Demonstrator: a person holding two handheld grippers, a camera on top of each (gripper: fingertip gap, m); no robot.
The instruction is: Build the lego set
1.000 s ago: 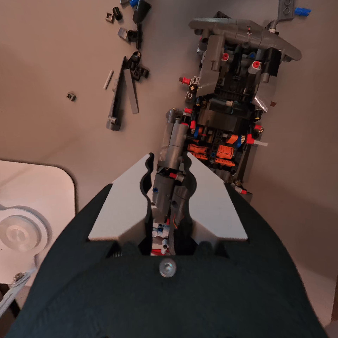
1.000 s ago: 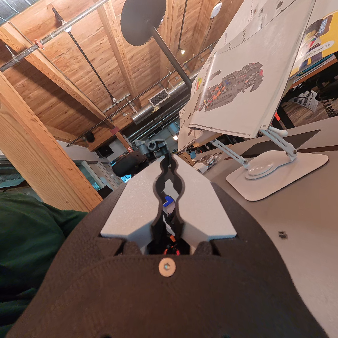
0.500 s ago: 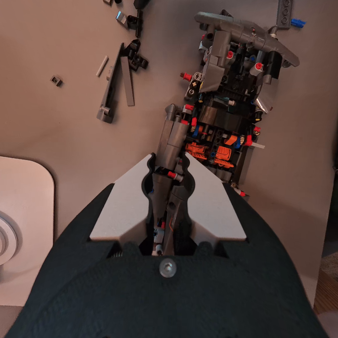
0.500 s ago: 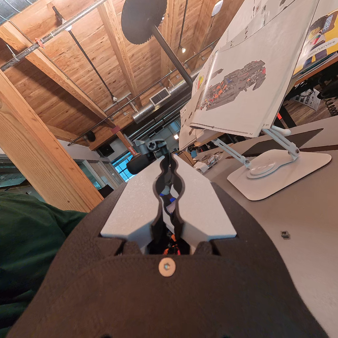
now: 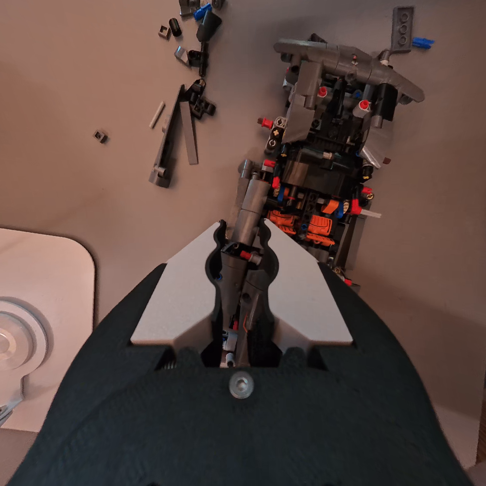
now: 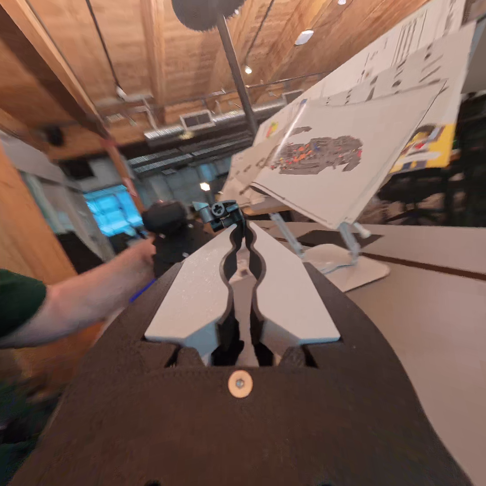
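The half-built lego car model [image 5: 323, 157], dark grey and black with orange seats and red and blue pins, lies on the tan table [image 5: 79, 184]. My left gripper [image 5: 243, 227] is shut on the model's near grey side beam [image 5: 249, 207], which runs between the fingers. My right gripper [image 6: 246, 228] is shut on a small dark grey and black lego piece [image 6: 222, 214] that sticks out to the left of its tips. It is held in the air above the table. The right wrist view is blurred.
Loose grey and black parts [image 5: 173, 131] lie left of the model, with more at the top [image 5: 200, 23]. A grey plate with a blue pin [image 5: 402, 29] lies at the top right. A white stand [image 6: 349, 268] holds the instruction booklet [image 6: 342, 163]. A person's forearm [image 6: 92, 284] reaches in at the left. Left tips to right tips: about 20 cm.
My right gripper has swung away with its small piece: model parts no longer show between its fingers, and the forearm has come into view. The left gripper keeps its hold and shifted only slightly.
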